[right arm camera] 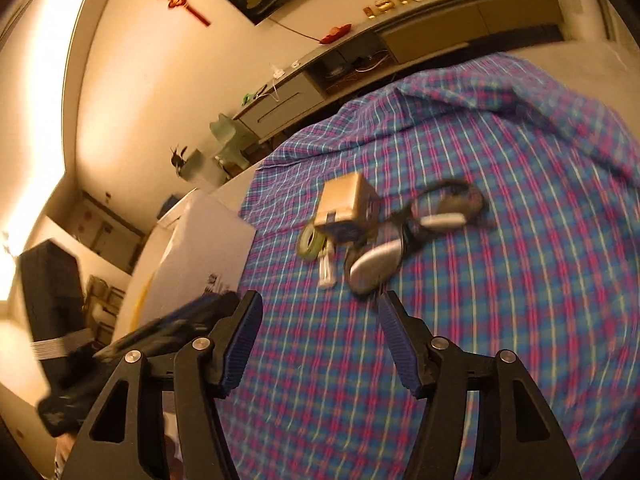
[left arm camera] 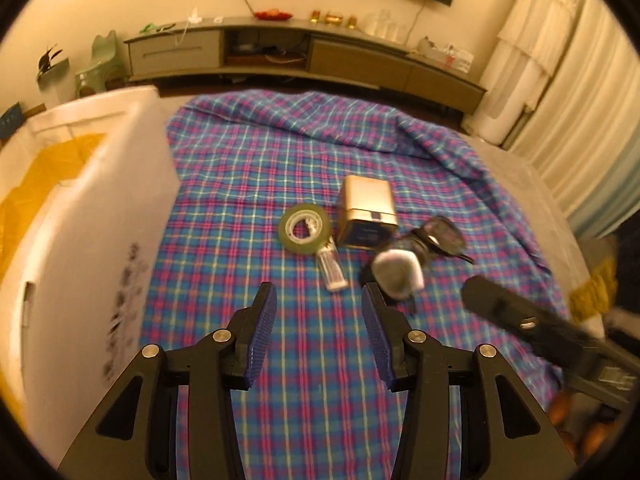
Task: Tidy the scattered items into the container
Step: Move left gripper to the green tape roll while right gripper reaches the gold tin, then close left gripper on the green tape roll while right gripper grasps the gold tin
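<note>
Left tool (left arm camera: 318, 300) open, empty; white container (left arm camera: 120, 208) holds yellow bag (left arm camera: 44, 168).

Left wrist view: the white container (left arm camera: 100, 216) is cut off by the left edge; printing on its side wall is smeared, illegible. The grey-white item (left arm camera: 398, 274) beside the gold box (left arm camera: 366, 210) is blurred, identity undetermined. The clear tube (left arm camera: 332, 270) lies partly under the tape roll (left arm camera: 306, 229). The right gripper (left arm camera: 520, 320) is motion-blurred, its jaws not visible.
</note>
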A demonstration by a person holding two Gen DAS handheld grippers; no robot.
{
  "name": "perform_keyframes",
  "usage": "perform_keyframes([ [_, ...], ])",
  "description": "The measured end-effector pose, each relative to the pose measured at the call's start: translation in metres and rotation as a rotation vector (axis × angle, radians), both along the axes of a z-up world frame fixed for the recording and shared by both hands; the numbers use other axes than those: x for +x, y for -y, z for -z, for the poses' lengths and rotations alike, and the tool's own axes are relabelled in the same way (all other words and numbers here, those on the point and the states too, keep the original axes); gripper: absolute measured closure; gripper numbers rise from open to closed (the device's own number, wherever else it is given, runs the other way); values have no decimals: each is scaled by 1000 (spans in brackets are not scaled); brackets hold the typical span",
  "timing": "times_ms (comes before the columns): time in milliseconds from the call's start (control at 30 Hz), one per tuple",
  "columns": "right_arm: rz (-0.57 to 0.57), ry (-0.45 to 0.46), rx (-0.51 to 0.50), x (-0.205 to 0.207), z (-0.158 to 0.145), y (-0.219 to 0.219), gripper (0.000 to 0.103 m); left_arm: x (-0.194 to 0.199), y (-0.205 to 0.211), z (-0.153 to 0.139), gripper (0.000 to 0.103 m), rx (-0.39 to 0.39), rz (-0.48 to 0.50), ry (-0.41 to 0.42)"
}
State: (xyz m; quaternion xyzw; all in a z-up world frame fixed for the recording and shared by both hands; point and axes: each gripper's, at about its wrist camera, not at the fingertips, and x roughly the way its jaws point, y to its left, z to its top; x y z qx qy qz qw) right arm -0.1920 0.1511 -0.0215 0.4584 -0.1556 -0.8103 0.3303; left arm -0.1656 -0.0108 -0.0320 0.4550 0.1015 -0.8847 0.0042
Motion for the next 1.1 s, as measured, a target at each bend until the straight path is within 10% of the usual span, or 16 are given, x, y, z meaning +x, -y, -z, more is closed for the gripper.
perform_keyframes([
  [433,-50,-63,296,-91,35,85,31,-58,3,43,54,-43,-37,4],
  [1100,-13,-72,163,-70,22,46,48,-27,14,30,55,14,3,-71],
])
